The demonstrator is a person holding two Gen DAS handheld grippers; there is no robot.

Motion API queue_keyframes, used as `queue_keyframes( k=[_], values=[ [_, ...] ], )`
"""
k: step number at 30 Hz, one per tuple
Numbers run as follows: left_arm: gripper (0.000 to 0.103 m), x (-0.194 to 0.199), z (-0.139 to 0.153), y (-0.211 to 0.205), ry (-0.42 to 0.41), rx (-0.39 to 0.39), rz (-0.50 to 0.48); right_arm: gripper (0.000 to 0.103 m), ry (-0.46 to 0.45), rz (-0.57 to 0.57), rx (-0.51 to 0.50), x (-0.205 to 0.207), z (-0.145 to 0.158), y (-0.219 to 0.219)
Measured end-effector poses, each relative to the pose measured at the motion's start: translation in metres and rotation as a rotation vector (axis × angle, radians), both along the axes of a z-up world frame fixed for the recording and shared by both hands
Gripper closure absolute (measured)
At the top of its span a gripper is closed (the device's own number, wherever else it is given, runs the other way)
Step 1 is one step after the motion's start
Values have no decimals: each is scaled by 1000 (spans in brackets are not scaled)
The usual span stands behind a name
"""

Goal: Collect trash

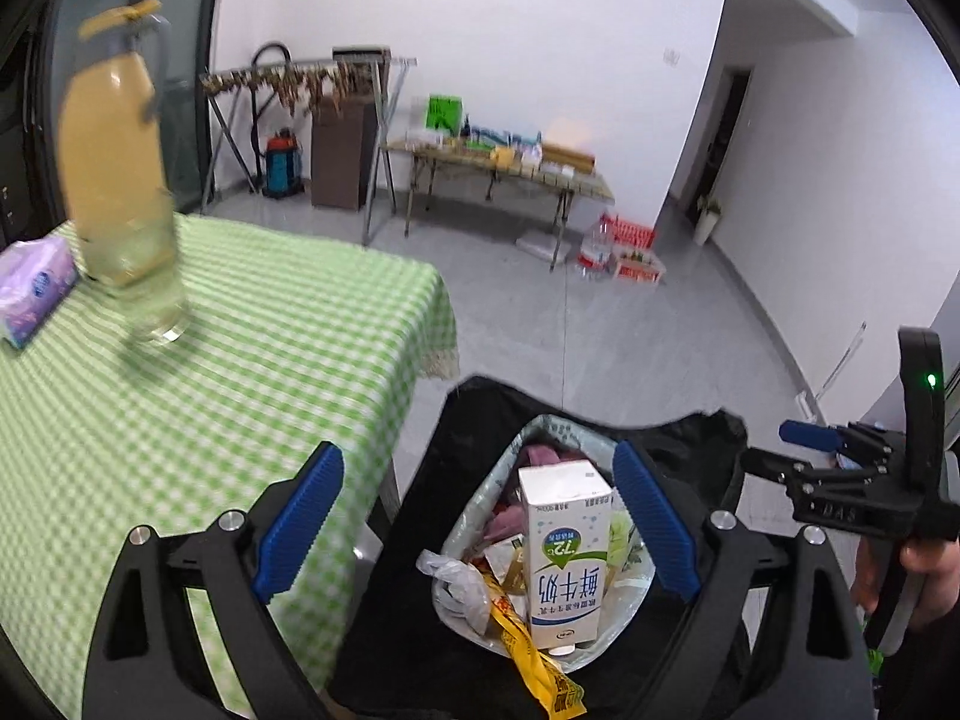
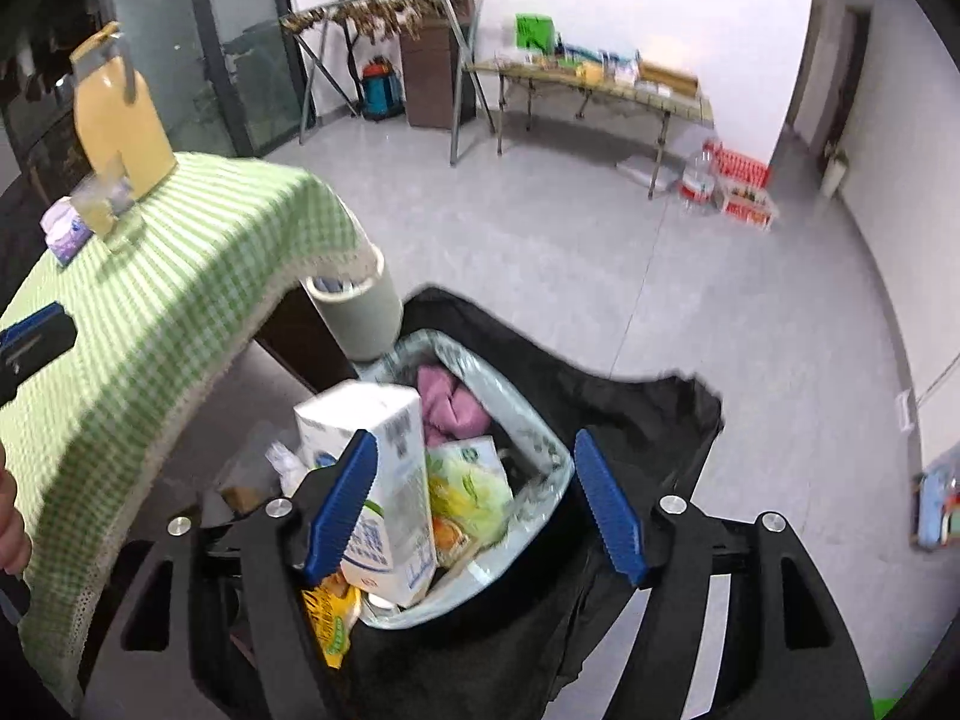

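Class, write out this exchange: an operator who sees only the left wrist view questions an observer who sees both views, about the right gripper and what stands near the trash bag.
Operator: Is my right gripper holding anything?
Observer: No. The right gripper has its jaws wide apart with nothing between the pads, above the black bag.
Operator: Is anything standing by the bag that I cannot see?
Observer: Yes. A pale round container stands next to the bag, right under the hanging edge of the green checked tablecloth.
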State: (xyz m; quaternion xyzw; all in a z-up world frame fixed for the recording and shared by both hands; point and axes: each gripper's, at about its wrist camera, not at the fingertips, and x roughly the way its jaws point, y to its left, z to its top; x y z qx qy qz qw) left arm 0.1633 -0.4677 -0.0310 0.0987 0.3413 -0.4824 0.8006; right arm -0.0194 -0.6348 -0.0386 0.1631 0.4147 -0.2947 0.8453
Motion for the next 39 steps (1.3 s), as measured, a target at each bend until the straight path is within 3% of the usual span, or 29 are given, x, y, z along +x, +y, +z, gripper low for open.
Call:
queue_keyframes(
  k=[8, 17, 28, 39],
  values=[
    [10, 7, 51, 85, -76, -145, 91, 33, -58, 115, -177, 36, 61, 60],
    [9, 19, 89, 162, -145, -252, 179, 33, -180, 182, -275, 58, 111, 110],
    [8, 36, 106, 262, -228, -306, 392, 32, -351, 284, -277, 87, 128, 167],
    [8, 47, 114, 333, -305, -305, 525, 29, -428, 382, -273, 122, 130, 226]
  ],
)
